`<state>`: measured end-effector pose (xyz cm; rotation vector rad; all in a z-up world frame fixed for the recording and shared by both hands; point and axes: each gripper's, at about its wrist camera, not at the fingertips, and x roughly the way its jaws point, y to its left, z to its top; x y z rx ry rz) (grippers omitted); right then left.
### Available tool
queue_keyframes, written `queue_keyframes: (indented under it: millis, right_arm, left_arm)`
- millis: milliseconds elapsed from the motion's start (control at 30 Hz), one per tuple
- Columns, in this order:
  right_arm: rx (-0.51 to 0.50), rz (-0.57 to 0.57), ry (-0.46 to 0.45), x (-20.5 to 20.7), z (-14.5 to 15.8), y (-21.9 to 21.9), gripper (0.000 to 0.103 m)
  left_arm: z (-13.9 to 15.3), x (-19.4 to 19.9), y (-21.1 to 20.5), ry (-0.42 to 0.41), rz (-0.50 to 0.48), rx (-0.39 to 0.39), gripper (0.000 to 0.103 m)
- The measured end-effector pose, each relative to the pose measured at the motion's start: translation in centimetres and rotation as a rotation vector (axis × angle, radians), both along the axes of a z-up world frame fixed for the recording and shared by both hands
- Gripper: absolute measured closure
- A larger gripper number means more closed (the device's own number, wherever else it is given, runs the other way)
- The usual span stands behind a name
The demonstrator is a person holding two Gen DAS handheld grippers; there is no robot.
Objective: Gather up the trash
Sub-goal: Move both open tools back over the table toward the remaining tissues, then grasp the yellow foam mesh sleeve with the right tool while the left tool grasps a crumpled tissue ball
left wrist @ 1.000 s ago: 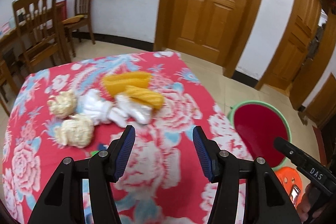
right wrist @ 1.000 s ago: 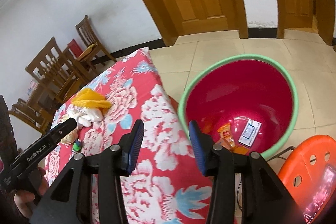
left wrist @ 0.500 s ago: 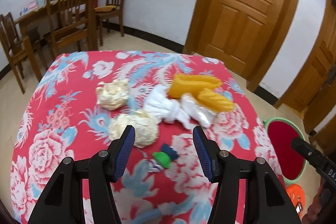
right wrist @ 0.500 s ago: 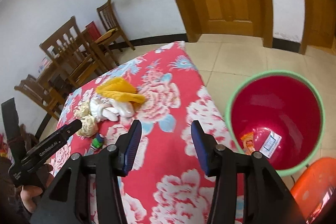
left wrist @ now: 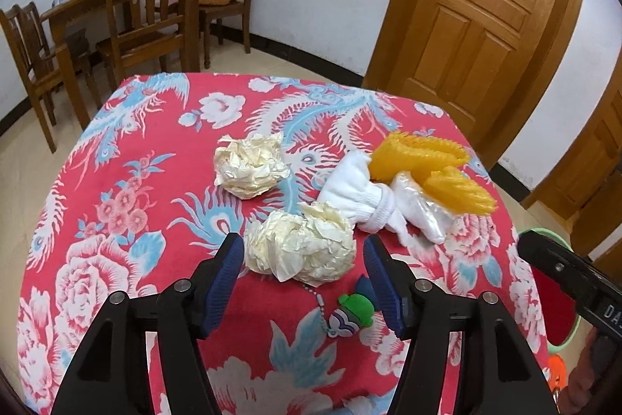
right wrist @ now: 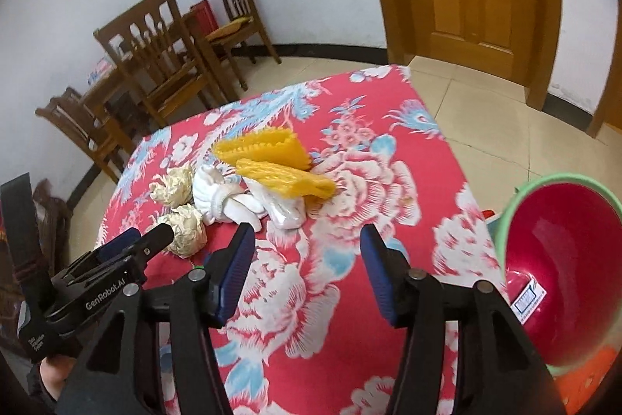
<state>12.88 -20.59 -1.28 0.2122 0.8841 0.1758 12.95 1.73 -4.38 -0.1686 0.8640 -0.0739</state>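
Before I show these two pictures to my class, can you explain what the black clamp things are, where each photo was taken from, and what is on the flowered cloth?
A person holds a two-finger clamp in each hand, each carrying a camera that looks along its fingers. One picture comes from the left gripper, the other from the right gripper. Both are opening and hold nothing. On the red flowered tablecloth lie two crumpled paper balls, a white sock-like bundle, yellow foam netting and a small green-capped trinket. The nearer ball sits just ahead of the left fingers. A red basin with a green rim stands on the floor beside the table.
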Motion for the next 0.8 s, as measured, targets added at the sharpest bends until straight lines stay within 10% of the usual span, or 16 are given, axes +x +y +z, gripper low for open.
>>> queue_keyframes:
  millis: [600, 800]
  right_arm:
    - [-0.08, 0.087, 0.019, 5.7, -2.6, 2.9, 0.044]
    - [-0.075, 0.11, 0.023, 5.7, -3.1, 3.2, 0.077]
  left_arm:
    - [-1.8, 1.6, 0.3, 0.026, -0.015, -0.039, 0.034]
    - [-2.1, 1.8, 0.2, 0.035, -0.029, -0.072, 0.034]
